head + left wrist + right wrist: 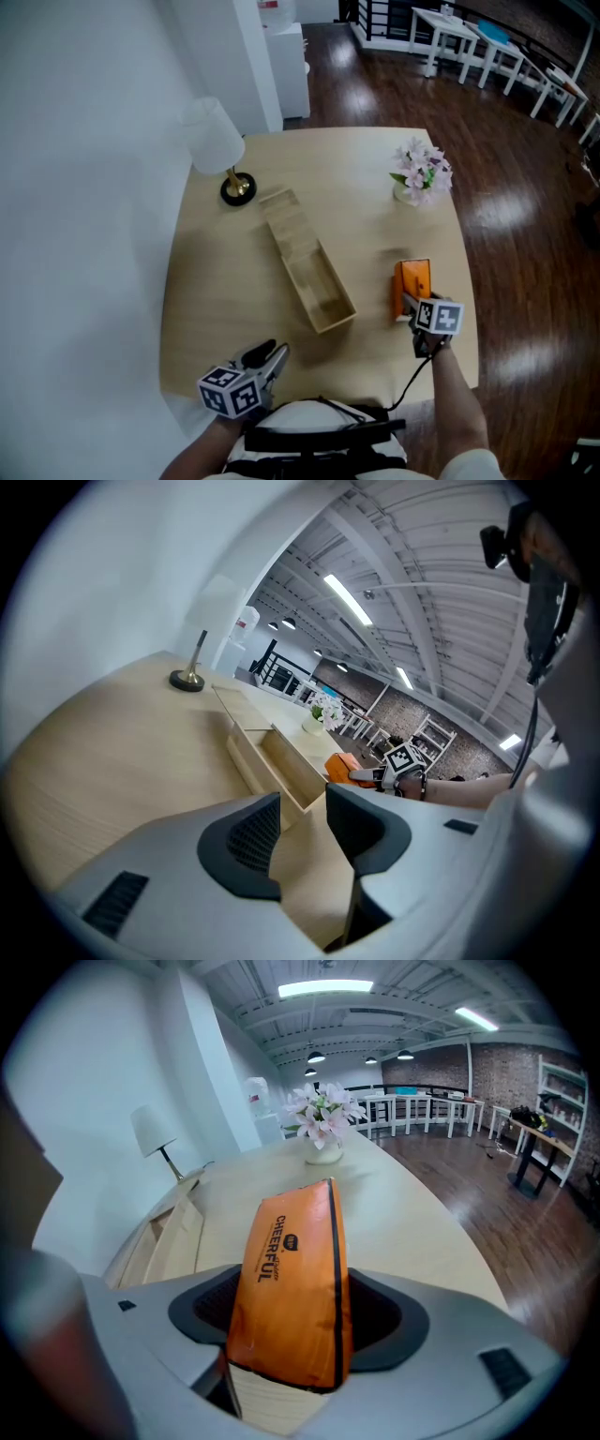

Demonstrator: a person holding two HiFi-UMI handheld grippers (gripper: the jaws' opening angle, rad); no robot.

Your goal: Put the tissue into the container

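Note:
An orange tissue pack (412, 284) stands on edge near the right side of the round wooden table (366, 187). My right gripper (411, 305) is shut on the near end of the pack; in the right gripper view the tissue pack (292, 1279) fills the gap between both pads. The long open wooden container (291, 279) lies diagonally at the table's middle, empty, to the left of the pack. My left gripper (272, 354) hovers at the table's near edge, open and holding nothing. In the left gripper view the container (246, 757) lies just ahead of its jaws.
A white table lamp (217, 148) stands at the far left of the table. A vase of pink flowers (422, 173) sits at the far right. A white wall runs along the left side. Dark wood floor lies beyond the table's right edge.

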